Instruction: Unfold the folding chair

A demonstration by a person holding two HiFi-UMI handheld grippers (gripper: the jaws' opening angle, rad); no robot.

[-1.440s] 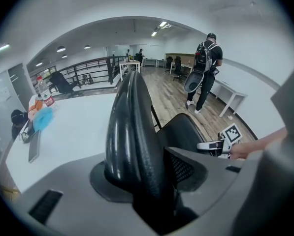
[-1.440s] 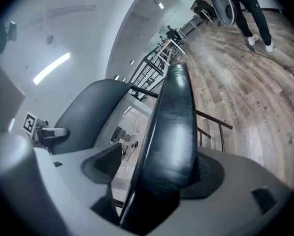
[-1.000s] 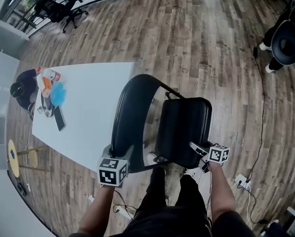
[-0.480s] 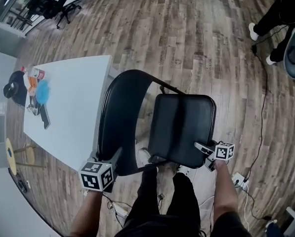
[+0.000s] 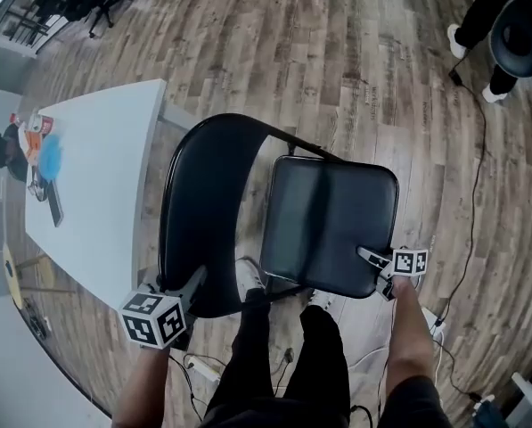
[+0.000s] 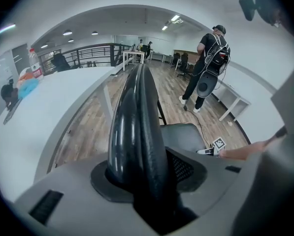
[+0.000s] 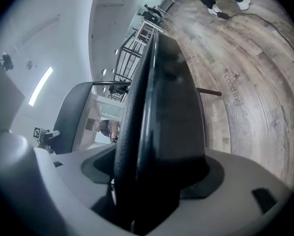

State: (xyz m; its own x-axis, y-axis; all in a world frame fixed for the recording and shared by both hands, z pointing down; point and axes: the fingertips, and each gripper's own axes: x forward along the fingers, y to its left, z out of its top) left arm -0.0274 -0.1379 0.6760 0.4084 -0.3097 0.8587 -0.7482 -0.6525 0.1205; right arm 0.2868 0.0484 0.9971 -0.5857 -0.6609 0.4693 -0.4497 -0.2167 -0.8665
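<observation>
Left tool point(image 5: 191, 285) is clamped on the near rim of the backrest point(image 5: 203, 203), on the left side of the chair point(image 5: 283, 221), likely to steady that half. The chair stands on the wooden floor point(image 5: 381, 78). Right tool point(image 5: 374, 259), jaws wide, grips the near right corner of the seat point(image 5: 332, 221), probably to press it level.

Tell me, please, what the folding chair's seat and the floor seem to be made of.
The seat: likely black vinyl or leatherette padding, smooth, with soft light reflections. The floor: wood or wood-look planks, matte, showing grain and seams.
</observation>
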